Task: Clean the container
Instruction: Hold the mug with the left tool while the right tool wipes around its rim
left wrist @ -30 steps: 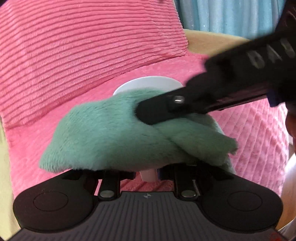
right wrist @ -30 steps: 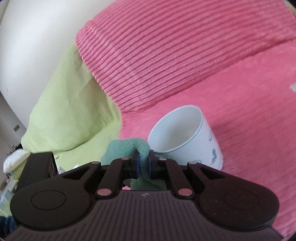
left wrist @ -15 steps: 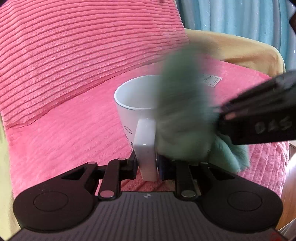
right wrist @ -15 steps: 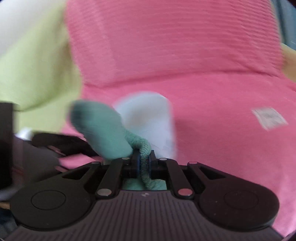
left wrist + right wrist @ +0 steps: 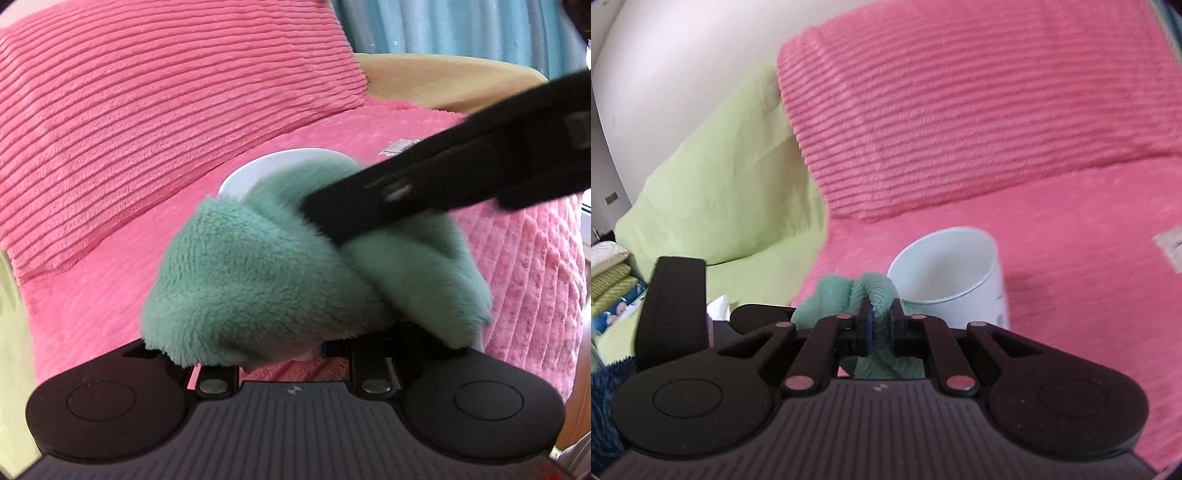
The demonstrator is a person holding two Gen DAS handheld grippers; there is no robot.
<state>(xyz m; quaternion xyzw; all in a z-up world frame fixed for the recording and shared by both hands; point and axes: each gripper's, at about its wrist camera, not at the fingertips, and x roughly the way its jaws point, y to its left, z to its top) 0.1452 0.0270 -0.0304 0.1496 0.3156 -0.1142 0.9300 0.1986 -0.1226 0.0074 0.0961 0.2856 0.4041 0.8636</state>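
Observation:
A white mug [image 5: 258, 173] stands on the pink blanket, and only its far rim shows above a fluffy green cloth [image 5: 251, 280]. The cloth drapes over the mug's near side and hides my left gripper's [image 5: 295, 354] fingertips. A sliver of the mug's handle shows between the left jaws, which are shut on it. My right gripper [image 5: 325, 221] reaches in from the right and presses the cloth against the rim. In the right wrist view the right gripper [image 5: 881, 321] is shut on a fold of the cloth [image 5: 875, 291], just left of the mug [image 5: 945, 273].
A ribbed pink cushion [image 5: 166, 92] leans behind the mug. A lime-green cover [image 5: 731, 177] lies to the left, and a beige armrest [image 5: 443, 77] and blue curtain [image 5: 443, 26] stand at the back right. A white label [image 5: 1171, 247] lies on the blanket.
Half a second ago the cloth was swung off to the right, baring the mug and its handle. The right gripper has now brought it back over the mug's near side and rim.

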